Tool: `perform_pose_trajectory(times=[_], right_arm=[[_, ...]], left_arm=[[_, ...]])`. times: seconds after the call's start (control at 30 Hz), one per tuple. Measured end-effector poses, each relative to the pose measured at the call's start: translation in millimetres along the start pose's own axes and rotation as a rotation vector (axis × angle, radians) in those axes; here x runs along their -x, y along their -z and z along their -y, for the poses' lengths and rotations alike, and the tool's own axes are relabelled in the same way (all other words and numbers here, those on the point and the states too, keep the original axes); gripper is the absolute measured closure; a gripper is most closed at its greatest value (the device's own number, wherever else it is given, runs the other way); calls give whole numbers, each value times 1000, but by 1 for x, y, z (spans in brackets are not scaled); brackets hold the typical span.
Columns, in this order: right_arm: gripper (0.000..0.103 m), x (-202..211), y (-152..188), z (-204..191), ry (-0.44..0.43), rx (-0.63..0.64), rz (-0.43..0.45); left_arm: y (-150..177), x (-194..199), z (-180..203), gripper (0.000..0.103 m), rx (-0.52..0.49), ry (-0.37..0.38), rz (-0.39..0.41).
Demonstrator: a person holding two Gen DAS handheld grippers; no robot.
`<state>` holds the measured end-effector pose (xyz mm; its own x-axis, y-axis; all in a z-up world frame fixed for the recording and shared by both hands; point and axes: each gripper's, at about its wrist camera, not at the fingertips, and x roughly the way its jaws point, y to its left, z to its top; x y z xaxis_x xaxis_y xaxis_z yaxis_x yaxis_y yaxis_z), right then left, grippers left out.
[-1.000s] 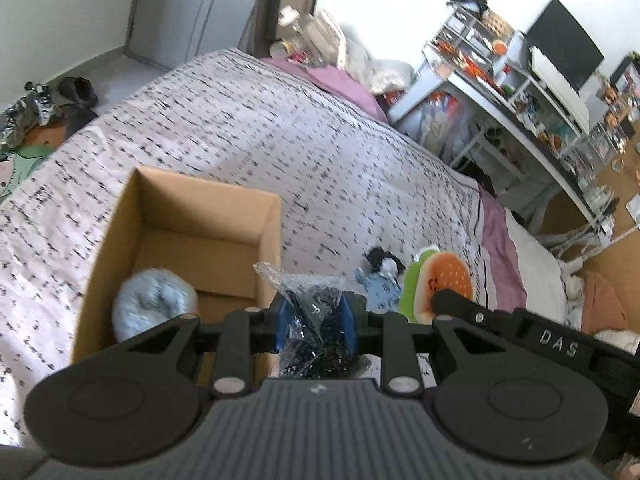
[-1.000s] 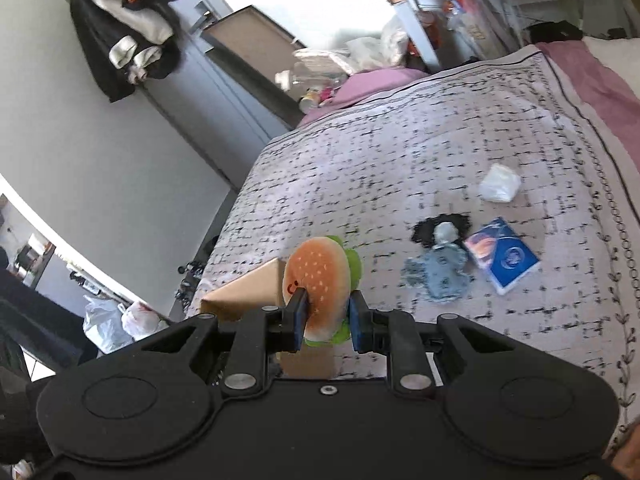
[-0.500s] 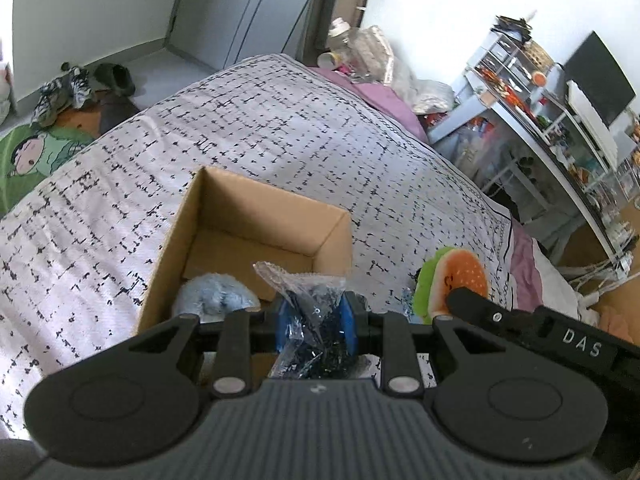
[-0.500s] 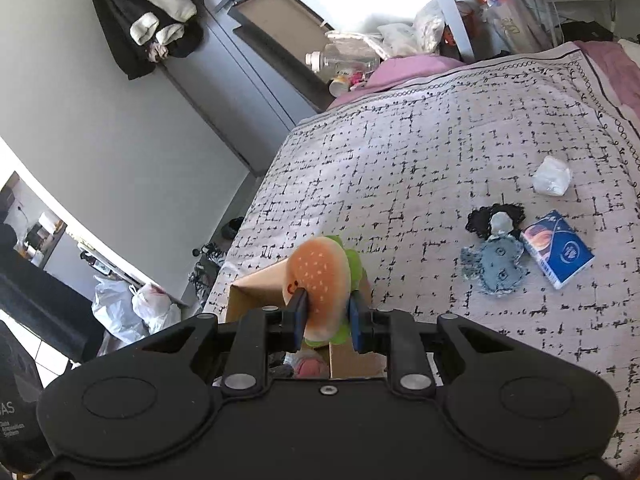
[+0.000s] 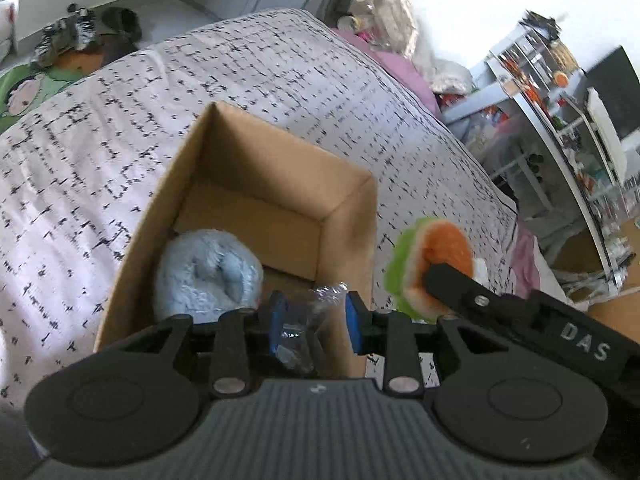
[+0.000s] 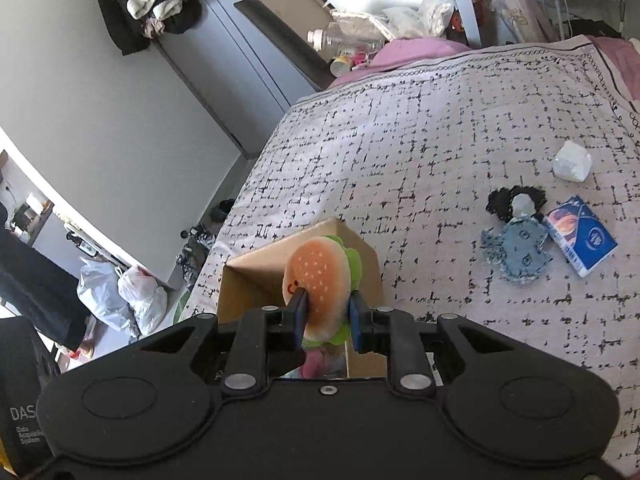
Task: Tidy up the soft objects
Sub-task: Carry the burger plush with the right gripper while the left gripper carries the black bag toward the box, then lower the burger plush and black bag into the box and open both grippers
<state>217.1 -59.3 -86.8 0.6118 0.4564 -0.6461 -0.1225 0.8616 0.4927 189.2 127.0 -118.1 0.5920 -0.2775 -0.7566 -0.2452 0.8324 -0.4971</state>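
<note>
An open cardboard box [image 5: 280,136] sits on the patterned bed, with a pale blue fluffy plush [image 5: 208,268] inside. My left gripper [image 5: 314,328] hangs over the box's near right corner. Its jaws are opening, and a clear plastic bag of dark items [image 5: 298,328] sags loosely between the blue pads, with a gap on the right. My right gripper [image 6: 326,316] is shut on a burger plush [image 6: 320,276] just above the box [image 6: 248,276]. In the left wrist view the burger plush [image 5: 436,252] hovers beside the box's right wall.
A denim rag doll [image 6: 516,248], a blue tissue pack [image 6: 580,240] and a white crumpled wad [image 6: 572,160] lie on the bed to the right. A cluttered desk [image 5: 560,128] stands past the bed. Shoes [image 5: 80,32] lie on the floor.
The left gripper sank closer to the box, its pads spread, and the bag dropped lower between them. The right gripper carried the burger plush toward and over the box.
</note>
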Motion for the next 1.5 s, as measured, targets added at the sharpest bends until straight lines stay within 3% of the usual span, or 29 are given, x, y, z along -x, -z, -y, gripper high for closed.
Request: perform_pose_trajectory(times=[0.47,0.63,0.73,1.0,1.07,1.17,1.23,1.3,1.5], right_arm=[[79,-24,9,-19,-17,8,-45],[64,-23,10,-17,-47,-17,-39],[54,-18,8,-14,-32,-17,-23],[39,2,4,7,21,-44,-13],[36,9,4,13,33,-44,-6],[27,20,2,22,52,-40,2],[12,28,1,27,68,-28,17],[6,36,1,30,88,-8,39],[1,58,-7,56,125,-19,66]], left_arm=[[-15,17,-30,69,42,-62,70],[-18,18,-35,68,41,-82,60],[-19,17,-35,59,44,-104,49],[-13,18,-18,29,20,-122,53],[-10,19,-12,25,9,-121,59],[-7,20,0,23,-5,-119,64],[-5,20,7,22,-14,-114,65],[-2,20,15,21,-26,-110,65],[8,19,37,19,-65,-127,58]])
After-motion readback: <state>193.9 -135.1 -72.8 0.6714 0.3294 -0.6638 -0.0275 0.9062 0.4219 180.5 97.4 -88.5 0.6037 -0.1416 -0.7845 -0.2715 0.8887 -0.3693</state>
